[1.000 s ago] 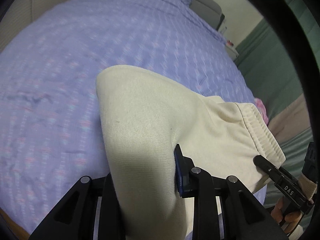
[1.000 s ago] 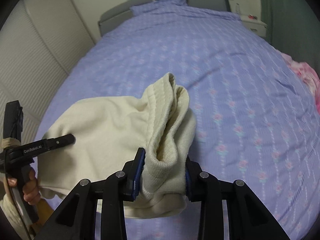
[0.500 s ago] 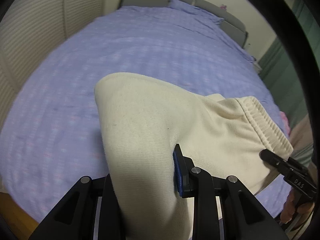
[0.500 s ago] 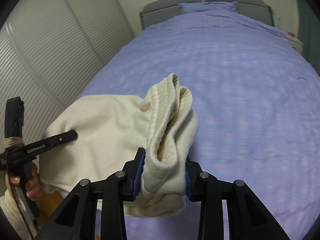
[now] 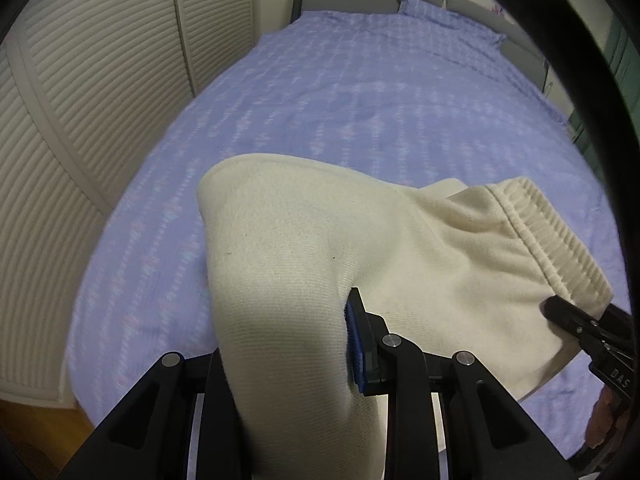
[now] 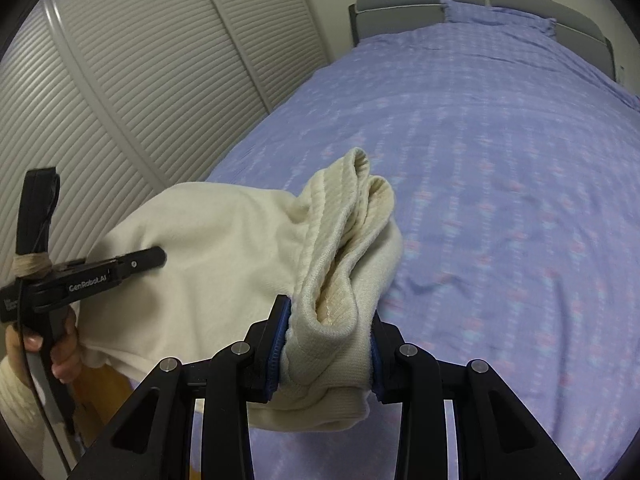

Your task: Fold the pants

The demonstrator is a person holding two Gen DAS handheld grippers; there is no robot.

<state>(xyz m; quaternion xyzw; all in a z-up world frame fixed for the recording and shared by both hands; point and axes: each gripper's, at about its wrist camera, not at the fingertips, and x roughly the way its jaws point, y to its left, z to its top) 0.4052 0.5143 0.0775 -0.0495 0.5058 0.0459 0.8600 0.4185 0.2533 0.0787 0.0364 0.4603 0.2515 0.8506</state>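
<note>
The cream pants point(image 5: 400, 264) hang in the air between my two grippers, above the near end of the bed. My left gripper point(image 5: 288, 344) is shut on a fold of the plain cloth, which covers its left finger. My right gripper point(image 6: 326, 344) is shut on the bunched ribbed waistband point(image 6: 344, 240). In the left wrist view the right gripper point(image 5: 576, 320) holds the waistband point(image 5: 552, 240) at the right. In the right wrist view the left gripper point(image 6: 152, 258) grips the cloth at the left, held by a hand point(image 6: 60, 344).
A bed with a purple patterned cover point(image 5: 360, 100) fills both views, with a grey headboard point(image 6: 420, 0) and pillow at the far end. White slatted wardrobe doors point(image 5: 88, 80) stand close on the left. Wooden floor point(image 5: 36, 432) shows below the bed's corner.
Both grippers have swung left with the pants held between them, so the wardrobe doors and headboard have come into view. Both grips are unchanged.
</note>
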